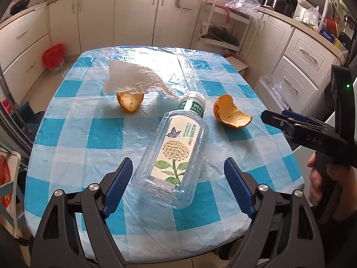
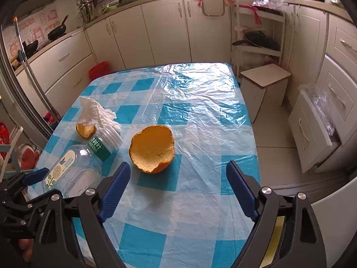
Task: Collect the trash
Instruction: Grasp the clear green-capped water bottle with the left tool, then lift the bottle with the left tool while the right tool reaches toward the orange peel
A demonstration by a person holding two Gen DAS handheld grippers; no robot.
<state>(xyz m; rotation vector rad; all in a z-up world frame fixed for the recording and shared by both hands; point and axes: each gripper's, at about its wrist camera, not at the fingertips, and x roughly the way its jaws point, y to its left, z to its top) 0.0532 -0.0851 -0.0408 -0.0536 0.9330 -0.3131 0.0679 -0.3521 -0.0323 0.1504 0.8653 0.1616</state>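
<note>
table (image 1: 73, 134): rounded top under a blue-and-white checked cloth, with a thin, wrinkled clear plastic sheet over it that shines where light hits; all the trash lies on it.
progress: judging by what lies here, nothing is collected yet; four pieces sit loose on the table and no bin or bag is being used in view. all of the picking up is left.
bottle (image 1: 171, 154): clear, ribbed plastic, square-shouldered, looks empty; lying on its side with a flower label up and a pale cap (image 1: 194, 97) pointing away. its base lies between the left fingers, pads not touching.
tissue (image 1: 133, 78): white, soft, crumpled sheet, draped over the far peel and reaching to near the bottle cap.
near peel (image 2: 152, 149): orange rind, cup-shaped, pale pithy inside facing up, torn edge; just ahead of the right jaws, right of the bottle.
far peel (image 1: 130, 103): smaller orange cup, partly under the tissue.
left gripper (image 1: 177, 189): released, blue pads spread wide either side of the bottle's base, grasping nothing.
right gripper (image 2: 178, 189): jaws wide, holding nothing, only cloth between them; the peel sits just beyond the tips.
likely next: close on bottle and near peel, then tissue and far peel.
</note>
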